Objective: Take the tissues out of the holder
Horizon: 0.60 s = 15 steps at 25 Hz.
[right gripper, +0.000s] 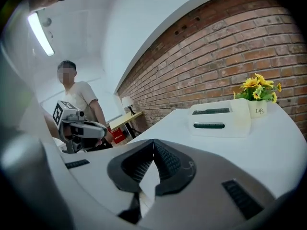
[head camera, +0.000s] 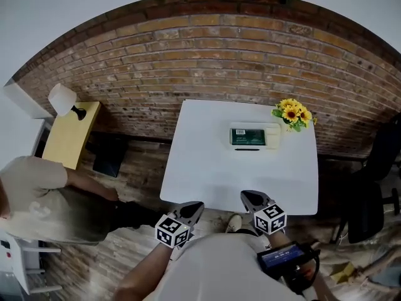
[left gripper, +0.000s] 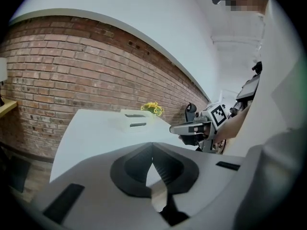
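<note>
Ahead of you a red brick wall (head camera: 207, 49) spans the room, with plain white surface above it. A white square table (head camera: 188, 174) stands close to the brick, directly in front of you. To your left a small yellow side table (head camera: 70, 137) carries a white-shaded lamp (head camera: 61, 97) — it sits by the same wall. The floor (head camera: 125, 256) under you is greyish-brown wood plank. On your right a black office chair (head camera: 366, 212) stands near the white table's corner. Overhead, a long strip light (right gripper: 40, 32) glows on the white ceiling.
</note>
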Motion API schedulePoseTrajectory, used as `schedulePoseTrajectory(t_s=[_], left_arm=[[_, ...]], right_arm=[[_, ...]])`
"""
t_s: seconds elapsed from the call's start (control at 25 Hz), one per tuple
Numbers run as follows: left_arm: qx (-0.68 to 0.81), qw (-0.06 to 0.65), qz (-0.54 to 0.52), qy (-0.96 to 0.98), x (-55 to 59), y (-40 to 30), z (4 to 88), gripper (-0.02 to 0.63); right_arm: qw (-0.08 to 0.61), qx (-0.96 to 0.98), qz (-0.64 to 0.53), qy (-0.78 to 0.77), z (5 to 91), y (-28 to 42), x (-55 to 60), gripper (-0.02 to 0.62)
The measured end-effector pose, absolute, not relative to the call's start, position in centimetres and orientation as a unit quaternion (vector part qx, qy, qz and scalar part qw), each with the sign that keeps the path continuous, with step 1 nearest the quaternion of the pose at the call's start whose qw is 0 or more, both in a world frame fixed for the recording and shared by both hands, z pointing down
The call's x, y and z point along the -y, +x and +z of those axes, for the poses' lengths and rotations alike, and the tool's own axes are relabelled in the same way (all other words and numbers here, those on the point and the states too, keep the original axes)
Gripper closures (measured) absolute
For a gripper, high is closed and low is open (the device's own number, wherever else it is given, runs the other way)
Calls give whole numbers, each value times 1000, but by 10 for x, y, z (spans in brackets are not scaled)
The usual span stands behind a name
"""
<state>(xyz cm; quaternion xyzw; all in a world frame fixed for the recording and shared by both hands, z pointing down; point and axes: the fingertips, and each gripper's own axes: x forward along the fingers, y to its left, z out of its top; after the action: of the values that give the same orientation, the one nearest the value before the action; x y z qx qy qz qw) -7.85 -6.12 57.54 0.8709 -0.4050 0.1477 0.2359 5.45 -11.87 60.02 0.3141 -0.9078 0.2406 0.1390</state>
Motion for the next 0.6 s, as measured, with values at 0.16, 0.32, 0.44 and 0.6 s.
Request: schedulePoseTrajectory(t_s=[0.16,0.32,0.44,0.6], left_arm=[[415,235,157,865,90,-69,572,598],[434,247,164,851,106,-75,578,598],[432,256,165,849,114,-72,583,598],[415,252,164,859,125,-68,583,598]], right_arm=[[140,908,247,310,604,73,152,589],[151,907,244,309,611,86,174,589],[159,901,242,322,614,95,188,589],[180,895,221,344,617,100,208,589]])
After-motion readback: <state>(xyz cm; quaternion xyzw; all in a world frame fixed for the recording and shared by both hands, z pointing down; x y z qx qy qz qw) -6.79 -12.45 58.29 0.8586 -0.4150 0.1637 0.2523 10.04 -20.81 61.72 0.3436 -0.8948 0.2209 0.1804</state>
